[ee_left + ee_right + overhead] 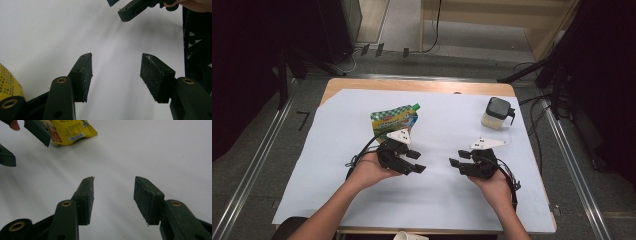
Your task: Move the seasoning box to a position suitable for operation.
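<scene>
two matte black tools, left tool and right tool, gape empty near a glossy crinkled pouch.

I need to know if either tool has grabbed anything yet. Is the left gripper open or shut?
Open. In its own view the left gripper has its two pads apart with only the white sheet between them, nothing held.

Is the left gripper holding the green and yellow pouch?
No, the left gripper has its jaws apart over bare white paper, and the pouch lies beyond it.
</scene>
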